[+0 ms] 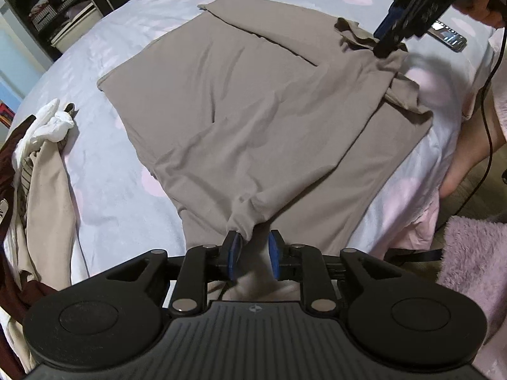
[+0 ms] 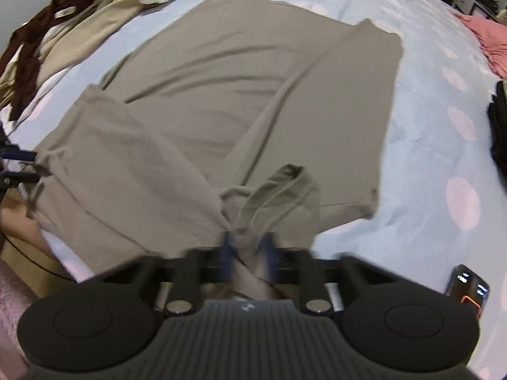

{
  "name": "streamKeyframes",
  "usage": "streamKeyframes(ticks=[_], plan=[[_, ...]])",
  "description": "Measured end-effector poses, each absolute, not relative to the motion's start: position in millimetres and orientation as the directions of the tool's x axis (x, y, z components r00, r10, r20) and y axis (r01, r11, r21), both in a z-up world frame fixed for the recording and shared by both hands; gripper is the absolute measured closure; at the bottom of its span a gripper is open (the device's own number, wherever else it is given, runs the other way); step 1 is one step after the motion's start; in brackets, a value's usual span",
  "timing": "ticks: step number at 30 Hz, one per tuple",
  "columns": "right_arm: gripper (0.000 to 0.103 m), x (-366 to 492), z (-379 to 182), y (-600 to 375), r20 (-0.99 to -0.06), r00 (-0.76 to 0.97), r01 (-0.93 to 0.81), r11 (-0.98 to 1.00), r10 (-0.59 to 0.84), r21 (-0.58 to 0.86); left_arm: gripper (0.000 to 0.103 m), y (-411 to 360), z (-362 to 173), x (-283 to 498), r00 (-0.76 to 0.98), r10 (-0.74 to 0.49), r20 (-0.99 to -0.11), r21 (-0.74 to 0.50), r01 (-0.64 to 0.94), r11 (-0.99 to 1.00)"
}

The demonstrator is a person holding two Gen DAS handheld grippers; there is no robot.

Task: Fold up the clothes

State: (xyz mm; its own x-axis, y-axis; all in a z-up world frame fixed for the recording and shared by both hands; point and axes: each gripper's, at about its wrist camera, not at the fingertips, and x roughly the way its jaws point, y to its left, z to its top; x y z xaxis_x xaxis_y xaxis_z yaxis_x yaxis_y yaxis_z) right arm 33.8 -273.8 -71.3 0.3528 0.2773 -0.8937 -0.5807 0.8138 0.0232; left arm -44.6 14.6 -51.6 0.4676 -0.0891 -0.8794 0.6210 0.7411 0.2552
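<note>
The right wrist view is smeared with motion blur, so the pads of the right hand-held gripper [image 2: 247, 247] are hard to make out there; a bunch of taupe cloth rises from between them. The left wrist view settles it: the right hand-held gripper [image 1: 385, 49] stands with its tips pinched together on a gathered corner of the taupe garment [image 1: 240, 95], which puckers around them. The hand [image 1: 484, 0] that carries it is cut off by the top right edge.

The left hand-held gripper [image 1: 253, 247] has its blue pads a narrow way apart. A tuft of the garment's near hem lies against the left pad, while the right pad stands clear of the cloth. In the right wrist view only its two dark fingers [image 2: 19, 164] show at the left edge, the rest cut off.

The garment lies spread flat on the bed [image 1: 104, 190], with one side panel folded over its middle.

Only the left view shows the shelves [image 1: 63, 9]. Only the right view shows the pink cloth [image 2: 484, 41]. The pile of clothes [image 1: 38, 171] is cropped at the left edge, and the phone [image 1: 448, 36] lies near the right gripper.
</note>
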Motion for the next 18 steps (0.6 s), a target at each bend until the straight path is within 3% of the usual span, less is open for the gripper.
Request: streamKeyframes(ticks=[5, 8, 11, 18], plan=[[0.099, 37.6, -36.6, -316.4, -0.851, 0.439, -0.449, 0.891, 0.289, 0.071, 0.085, 12.7, -64.9, -42.5, 0.463, -0.048, -0.885, 0.291, 0.630, 0.720], [0.099, 34.8, -17.9, -344.3, -0.838, 0.489, -0.376, 0.926, 0.241, 0.047, 0.102, 16.0, -68.1, -36.0, 0.450, -0.025, -0.893, 0.284, 0.606, 0.743], [0.099, 30.4, -8.0, -368.4, -0.838, 0.514, -0.320, 0.947, 0.181, 0.009, 0.103, 18.0, -66.2, -35.6, 0.449, -0.003, -0.893, 0.299, 0.600, 0.742], [0.099, 22.0, -43.0, -386.0, -0.924, 0.360, -0.318, 0.948, 0.129, 0.009, 0.103, 19.2, -65.7, -38.0, 0.422, 0.023, -0.906, 0.305, 0.616, 0.726]])
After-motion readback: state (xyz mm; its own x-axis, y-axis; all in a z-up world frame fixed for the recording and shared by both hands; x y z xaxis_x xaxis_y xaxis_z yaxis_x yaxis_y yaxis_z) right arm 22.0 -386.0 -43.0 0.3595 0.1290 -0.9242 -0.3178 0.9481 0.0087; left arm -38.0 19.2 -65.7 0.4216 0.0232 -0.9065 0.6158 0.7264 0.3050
